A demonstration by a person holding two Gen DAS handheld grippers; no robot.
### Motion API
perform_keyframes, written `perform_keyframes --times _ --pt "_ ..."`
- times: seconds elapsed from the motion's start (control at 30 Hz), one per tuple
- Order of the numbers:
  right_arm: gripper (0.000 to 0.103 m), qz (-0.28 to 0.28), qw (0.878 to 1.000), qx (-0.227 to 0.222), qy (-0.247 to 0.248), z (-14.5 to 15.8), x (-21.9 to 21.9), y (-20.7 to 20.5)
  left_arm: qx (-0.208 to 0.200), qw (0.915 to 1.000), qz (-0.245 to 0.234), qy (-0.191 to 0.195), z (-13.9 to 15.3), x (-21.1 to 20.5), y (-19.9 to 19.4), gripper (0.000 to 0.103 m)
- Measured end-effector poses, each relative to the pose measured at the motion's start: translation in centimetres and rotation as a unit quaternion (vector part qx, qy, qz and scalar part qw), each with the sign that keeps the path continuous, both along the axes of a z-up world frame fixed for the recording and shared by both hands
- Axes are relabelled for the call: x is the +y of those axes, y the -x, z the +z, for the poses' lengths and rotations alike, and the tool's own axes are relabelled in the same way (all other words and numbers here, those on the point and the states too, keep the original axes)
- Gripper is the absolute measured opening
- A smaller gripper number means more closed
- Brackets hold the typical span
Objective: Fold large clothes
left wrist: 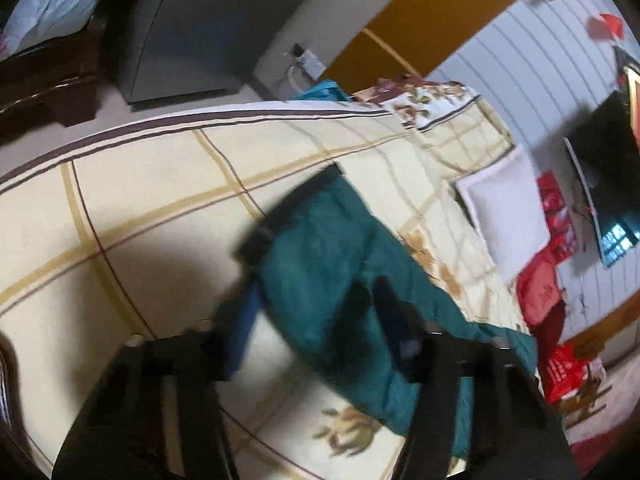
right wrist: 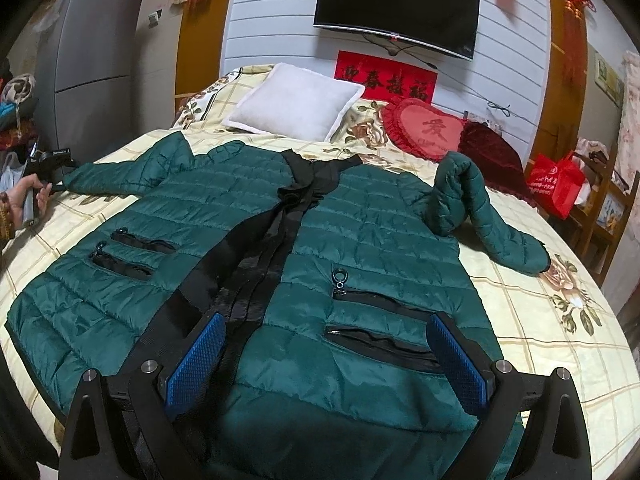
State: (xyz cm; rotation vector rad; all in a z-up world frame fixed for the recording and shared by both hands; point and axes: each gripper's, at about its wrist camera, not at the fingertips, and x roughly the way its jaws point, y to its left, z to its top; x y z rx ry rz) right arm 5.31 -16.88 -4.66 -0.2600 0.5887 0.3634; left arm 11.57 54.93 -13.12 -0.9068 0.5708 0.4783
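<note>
A large dark green quilted jacket (right wrist: 320, 232) lies front-up and spread on the bed, with black zipper trim down the middle and zip pockets on both sides. Its right sleeve (right wrist: 480, 208) is bent and bunched; its left sleeve (right wrist: 120, 172) stretches toward the bed's left edge. My right gripper (right wrist: 326, 344) is open, hovering over the jacket's lower hem with blue pads apart. My left gripper (left wrist: 316, 304) is open above the end of the left sleeve (left wrist: 320, 248); the view is blurred. It also shows in the right wrist view (right wrist: 48, 164), held in a hand.
The bed (right wrist: 540, 320) has a cream plaid floral cover. A white pillow (right wrist: 296, 100), a red heart cushion (right wrist: 424, 128) and a dark red cushion lie at its head. A TV (right wrist: 396, 4) hangs on the wall. A grey fridge (right wrist: 92, 60) stands left, a red bag (right wrist: 554, 184) right.
</note>
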Motion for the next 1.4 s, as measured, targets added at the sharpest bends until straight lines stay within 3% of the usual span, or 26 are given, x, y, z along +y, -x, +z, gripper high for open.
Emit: perform_keyframes --times 0.07,0.17,0.33,0.43,0.63,0.77,0.87,1.07,1.3,1.4 --pt "0.1 -0.001 1.0 0.001 0.0 0.0 0.0 0.0 0.026 0.9996 0.004 -0.006 -0.1 0.4 -0.3 0.02" --pt "0.1 -0.002 1.0 0.003 -0.001 -0.1 0.0 -0.1 0.026 0.9996 -0.001 -0.01 -0.1 0.3 -0.2 0.009" --pt "0.1 -0.005 1.0 0.003 -0.007 0.1 -0.2 0.0 -0.023 0.9975 -0.005 -0.067 2.2 -1.4 1.7 0.005" --pt "0.1 -0.006 1.0 0.004 -0.016 0.2 -0.4 -0.1 -0.036 0.992 -0.032 -0.117 4.4 -3.3 2.6 0.005" --pt "0.1 -0.013 0.999 -0.001 -0.031 0.7 -1.0 0.2 -0.083 0.9819 -0.089 -0.145 9.6 -8.2 3.0 0.004" --pt "0.1 -0.038 0.999 0.0 -0.024 0.7 -2.1 0.1 -0.126 0.9658 -0.154 -0.166 14.5 -15.0 1.2 0.004" --pt "0.1 -0.061 0.998 0.005 -0.026 0.8 -3.6 0.0 -0.162 0.9483 -0.213 -0.171 17.7 -21.8 -0.7 0.004" --pt "0.1 -0.094 0.994 0.016 -0.052 1.1 -7.4 0.2 -0.2 0.9164 -0.308 -0.158 21.3 -34.7 -5.2 0.004" --pt "0.1 -0.109 0.992 0.023 -0.056 1.2 -9.9 0.6 -0.208 0.878 -0.417 -0.109 21.1 -49.5 -11.3 0.004" --pt "0.1 -0.115 0.991 0.027 -0.068 1.3 -11.3 0.6 -0.194 0.8728 -0.441 -0.081 19.1 -54.2 -13.5 0.004"
